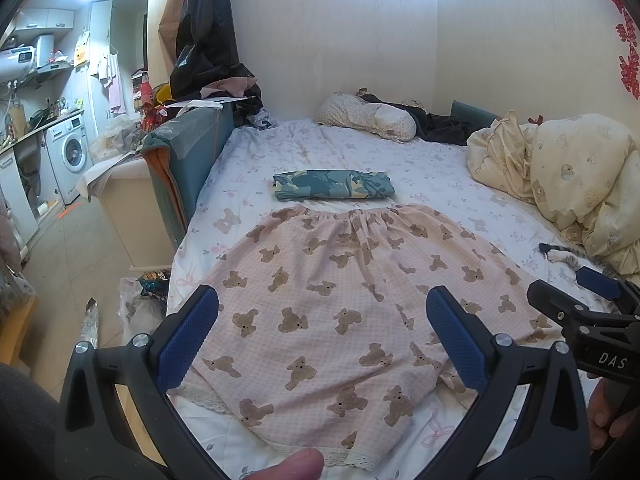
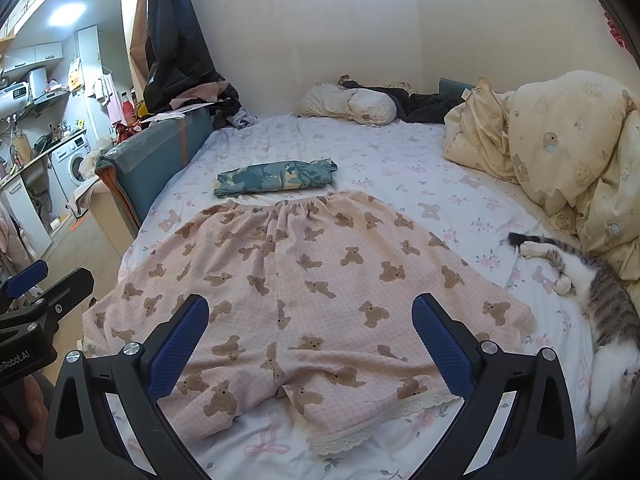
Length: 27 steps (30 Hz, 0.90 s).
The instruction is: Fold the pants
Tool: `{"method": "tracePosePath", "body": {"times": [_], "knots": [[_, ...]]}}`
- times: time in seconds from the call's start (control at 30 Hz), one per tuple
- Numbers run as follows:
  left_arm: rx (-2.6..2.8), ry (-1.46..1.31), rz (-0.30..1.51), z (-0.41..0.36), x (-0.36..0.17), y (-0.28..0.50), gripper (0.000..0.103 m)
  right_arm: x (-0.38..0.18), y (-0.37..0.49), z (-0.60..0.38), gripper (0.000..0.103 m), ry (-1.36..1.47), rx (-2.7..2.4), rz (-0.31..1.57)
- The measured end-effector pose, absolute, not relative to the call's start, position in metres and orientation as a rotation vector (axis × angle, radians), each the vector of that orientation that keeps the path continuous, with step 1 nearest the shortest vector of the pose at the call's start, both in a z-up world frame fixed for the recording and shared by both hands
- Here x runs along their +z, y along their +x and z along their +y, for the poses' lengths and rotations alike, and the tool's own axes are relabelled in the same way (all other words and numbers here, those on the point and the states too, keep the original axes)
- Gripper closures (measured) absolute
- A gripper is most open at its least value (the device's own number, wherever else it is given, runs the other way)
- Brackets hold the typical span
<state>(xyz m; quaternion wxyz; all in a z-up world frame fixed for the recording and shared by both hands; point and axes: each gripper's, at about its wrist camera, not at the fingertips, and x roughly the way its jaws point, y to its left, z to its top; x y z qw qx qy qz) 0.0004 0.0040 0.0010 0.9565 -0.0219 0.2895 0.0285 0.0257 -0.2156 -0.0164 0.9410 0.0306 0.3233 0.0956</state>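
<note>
Pink short pants with a brown bear print (image 1: 340,304) lie spread flat on the bed, waistband at the far end, lace-trimmed leg hems nearest me. They also show in the right wrist view (image 2: 312,292). My left gripper (image 1: 320,336) is open and empty, held above the pants' left leg. My right gripper (image 2: 310,344) is open and empty, held above the crotch and right leg. Each gripper shows at the edge of the other's view.
A folded teal patterned cloth (image 1: 332,185) lies just beyond the waistband. A cat (image 2: 600,296) lies on the sheet at the right of the pants. A cream quilt (image 2: 560,152) is heaped far right. Pillows (image 1: 368,114) lie at the wall. The bed's left edge (image 1: 188,240) drops to the floor.
</note>
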Motion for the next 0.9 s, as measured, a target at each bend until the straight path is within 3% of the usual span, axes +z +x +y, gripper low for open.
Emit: {"method": "tracePosePath", "body": {"times": [0.9], "knots": [[0.052, -0.048, 0.588, 0.0029, 0.0005, -0.0001, 0.001, -0.0174, 0.0263, -0.2175, 0.0, 0.062, 0.182, 0.65]]}}
